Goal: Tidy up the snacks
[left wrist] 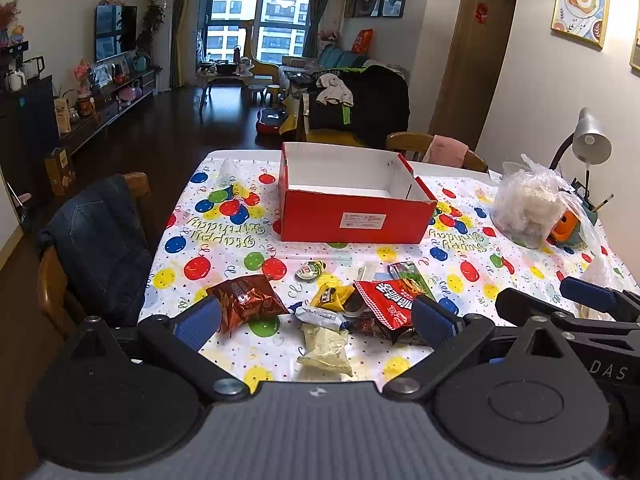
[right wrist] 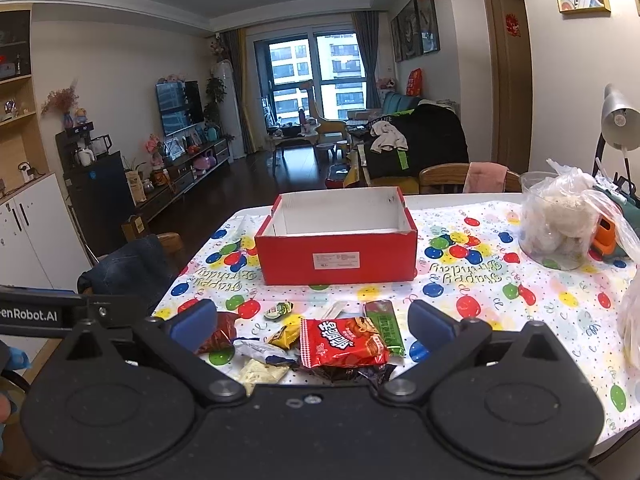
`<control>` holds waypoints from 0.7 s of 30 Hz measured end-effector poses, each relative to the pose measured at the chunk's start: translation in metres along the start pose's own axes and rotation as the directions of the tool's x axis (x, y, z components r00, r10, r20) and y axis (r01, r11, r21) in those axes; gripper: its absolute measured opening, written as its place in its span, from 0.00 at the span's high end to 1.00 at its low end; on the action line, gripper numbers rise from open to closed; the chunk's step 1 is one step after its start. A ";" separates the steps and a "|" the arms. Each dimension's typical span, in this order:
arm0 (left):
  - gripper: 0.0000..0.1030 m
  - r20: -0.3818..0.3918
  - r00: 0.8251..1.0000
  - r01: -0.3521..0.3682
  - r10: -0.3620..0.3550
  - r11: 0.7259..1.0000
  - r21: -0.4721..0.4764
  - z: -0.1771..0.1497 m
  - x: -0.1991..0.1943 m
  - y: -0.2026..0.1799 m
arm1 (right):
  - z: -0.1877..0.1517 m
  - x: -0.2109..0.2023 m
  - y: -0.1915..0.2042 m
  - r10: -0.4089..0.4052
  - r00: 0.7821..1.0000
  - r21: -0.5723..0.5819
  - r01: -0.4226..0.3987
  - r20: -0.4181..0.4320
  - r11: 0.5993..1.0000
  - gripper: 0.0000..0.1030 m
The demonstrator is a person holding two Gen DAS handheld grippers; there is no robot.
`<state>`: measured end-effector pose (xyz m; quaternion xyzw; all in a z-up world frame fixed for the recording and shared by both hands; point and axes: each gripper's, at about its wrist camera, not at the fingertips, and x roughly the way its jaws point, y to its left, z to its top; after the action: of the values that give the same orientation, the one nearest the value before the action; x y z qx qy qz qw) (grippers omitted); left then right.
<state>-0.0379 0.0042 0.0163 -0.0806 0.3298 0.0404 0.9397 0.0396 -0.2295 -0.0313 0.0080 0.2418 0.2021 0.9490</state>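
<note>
An open red box [left wrist: 352, 216] [right wrist: 336, 258] with a white, empty inside stands mid-table. In front of it lies a heap of snacks: a dark red crinkled bag [left wrist: 246, 300] [right wrist: 218, 334], a red packet with white lettering [left wrist: 386, 304] [right wrist: 342, 342], a green stick pack [left wrist: 412, 278] [right wrist: 386, 326], a yellow packet [left wrist: 330, 296] [right wrist: 284, 334], a white-blue wrapper [left wrist: 320, 316] [right wrist: 260, 350], a pale packet [left wrist: 326, 350] [right wrist: 260, 372] and a small round cup [left wrist: 310, 270] [right wrist: 278, 310]. My left gripper [left wrist: 316, 318] hovers open over the heap. My right gripper [right wrist: 312, 322] is open too, nothing pressed between its pads.
The table wears a balloon-print cloth [left wrist: 224, 232] [right wrist: 480, 292]. A clear tub in a plastic bag [left wrist: 528, 204] [right wrist: 560, 224] and a grey desk lamp [left wrist: 590, 140] stand at the right. Chairs flank the table: one draped with denim [left wrist: 100, 240] at left, one at the far side [right wrist: 464, 178].
</note>
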 end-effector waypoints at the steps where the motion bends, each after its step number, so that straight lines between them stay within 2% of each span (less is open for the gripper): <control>1: 0.01 0.001 1.000 0.000 0.000 1.000 0.001 0.000 0.000 0.000 | 0.001 0.000 0.000 -0.009 1.000 -0.010 0.009 -0.025 1.000 0.01; 9: 0.01 0.011 1.000 0.000 0.000 1.000 -0.002 -0.001 -0.005 -0.001 | 0.001 -0.002 -0.003 -0.036 0.998 -0.024 0.035 -0.044 0.999 0.00; 15: 0.01 0.013 1.000 0.001 -0.001 1.000 -0.002 -0.002 -0.007 -0.001 | 0.001 -0.003 -0.004 -0.036 0.999 -0.022 0.036 -0.016 0.999 0.00; 21: 0.01 0.013 1.000 0.010 -0.010 1.000 0.003 -0.002 -0.008 -0.004 | 0.001 -0.004 -0.001 -0.059 0.997 -0.020 0.058 -0.056 0.998 0.01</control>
<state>-0.0449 -0.0001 0.0204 -0.0804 0.3232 0.0358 0.9422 0.0372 -0.2317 -0.0284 -0.0136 0.2670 0.1764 0.9473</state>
